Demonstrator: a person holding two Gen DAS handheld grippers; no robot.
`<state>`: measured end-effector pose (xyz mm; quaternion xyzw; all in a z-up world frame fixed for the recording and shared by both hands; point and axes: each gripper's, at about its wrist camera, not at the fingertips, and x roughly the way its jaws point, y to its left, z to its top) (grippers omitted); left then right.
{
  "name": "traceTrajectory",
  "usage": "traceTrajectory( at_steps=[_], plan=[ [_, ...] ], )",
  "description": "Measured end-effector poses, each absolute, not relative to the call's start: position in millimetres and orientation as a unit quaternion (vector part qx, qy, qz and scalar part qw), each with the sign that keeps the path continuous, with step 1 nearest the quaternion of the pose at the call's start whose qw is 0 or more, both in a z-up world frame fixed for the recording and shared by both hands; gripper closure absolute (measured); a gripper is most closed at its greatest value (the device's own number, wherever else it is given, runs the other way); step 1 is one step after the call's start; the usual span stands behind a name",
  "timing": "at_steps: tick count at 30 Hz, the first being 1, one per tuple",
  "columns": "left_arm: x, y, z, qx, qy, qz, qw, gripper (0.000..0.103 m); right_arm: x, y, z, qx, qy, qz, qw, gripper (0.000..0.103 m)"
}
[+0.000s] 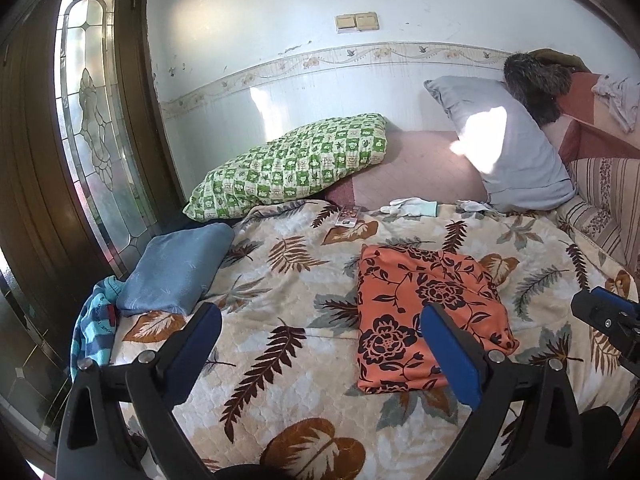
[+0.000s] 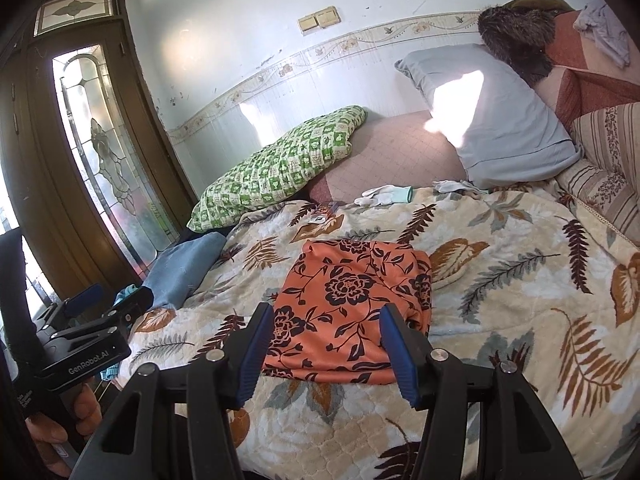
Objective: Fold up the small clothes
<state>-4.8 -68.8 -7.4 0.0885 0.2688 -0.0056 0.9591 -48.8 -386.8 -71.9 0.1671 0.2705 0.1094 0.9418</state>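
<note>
A folded orange cloth printed with black flowers and vines (image 1: 430,312) lies flat on the quilted cream bedspread with brown and grey leaf prints (image 1: 280,360), a soft rectangle with slightly rumpled edges and a thicker ridge along its far right side. It sits in the middle of the bed, near the front edge.

The left gripper (image 1: 320,344) hangs above the bedspread with its black arms and ribbed blue pads (image 1: 452,356) spread wide apart, nothing between them; the cloth's left edge lies below the right-hand pad. The right gripper (image 2: 326,350) hovers just over the near edge of the orange cloth, its blue pads parted to a middling gap on either side of the fabric's near strip; neither pad presses the cloth, so it grips nothing.

To the left, at the bed's edge, a smooth folded blue-grey cloth (image 1: 176,272) rests beside a crumpled turquoise striped garment (image 1: 94,332). Farther off, a plump green-and-white checked pillow (image 1: 288,164) leans towards the white wall, and a pale grey pillow (image 1: 508,148) stands propped at the far right with a shaggy dark fur piece (image 1: 536,80) above it. A pair of white knit gloves (image 1: 412,205) lies at the far end of the bedspread. A dark wooden door with leaded glass (image 1: 96,128) stands on the left.
</note>
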Motion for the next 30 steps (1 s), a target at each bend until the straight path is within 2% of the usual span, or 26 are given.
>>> traceTrajectory(
  at_steps=[30],
  plan=[
    [-4.6,-54.1,-1.1,0.05,0.286,0.005,0.957,0.003,-49.9,-379.5,-60.5,0.162,0.263,0.114,0.944,0.045]
  ],
)
